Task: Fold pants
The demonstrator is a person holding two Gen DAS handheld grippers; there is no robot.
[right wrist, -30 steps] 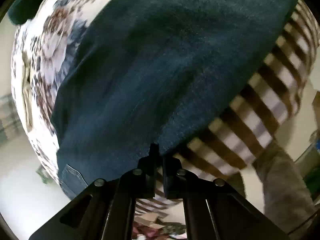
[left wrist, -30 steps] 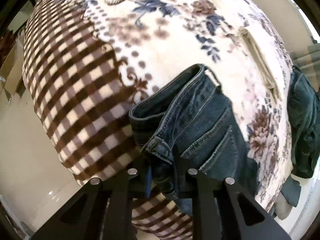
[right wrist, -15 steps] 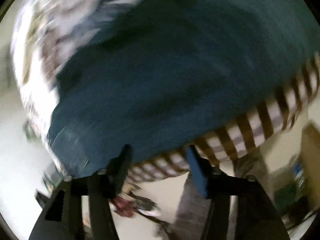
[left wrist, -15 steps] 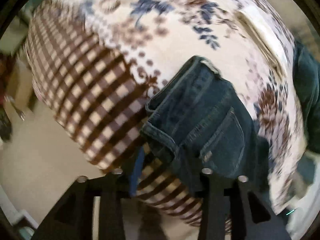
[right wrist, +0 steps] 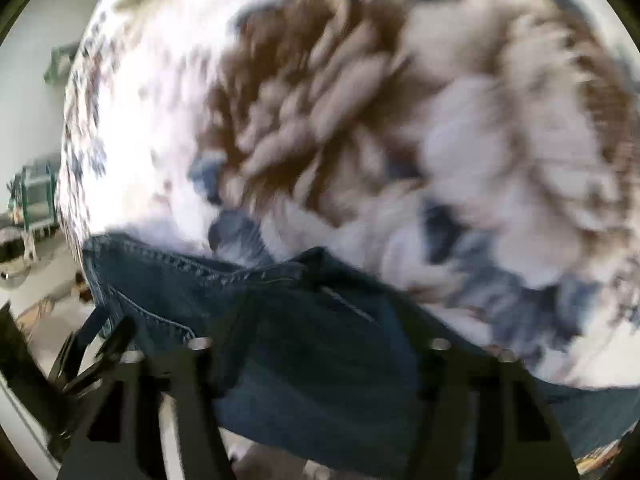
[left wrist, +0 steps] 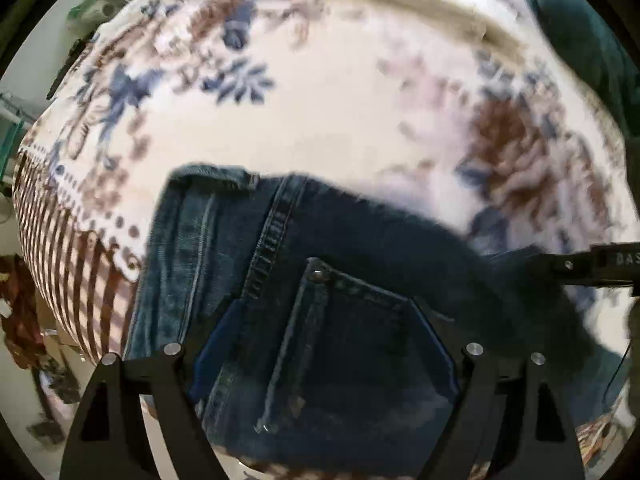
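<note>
Between the spread fingers of the left gripper a back pocket of the jeans is framed; the fingers are set wide apart, with nothing clamped between them. The pocket is seen as a flat denim patch with pale stitching and a rivet at its corner; whether anything is in it cannot be told. In the right wrist view the right gripper is likewise seen with its fingers held well apart over dark denim, though the blur hides whether cloth is touched.

The jeans are laid near the front edge of the bed, on a fleecy blanket printed with blue and brown flowers on white. A waistband with a belt loop and a doubled seam are shown only in the left wrist view, as is the blanket's brown-and-white checked border hanging over the left edge. A beige strip near the far edge and a dark green garment at the far right corner are also visible only there. The right gripper's black body is caught at the right margin of that view.

In the right wrist view, a stitched seam is seen along the denim's upper edge, and a greenish rack stands beyond the bed at left.
</note>
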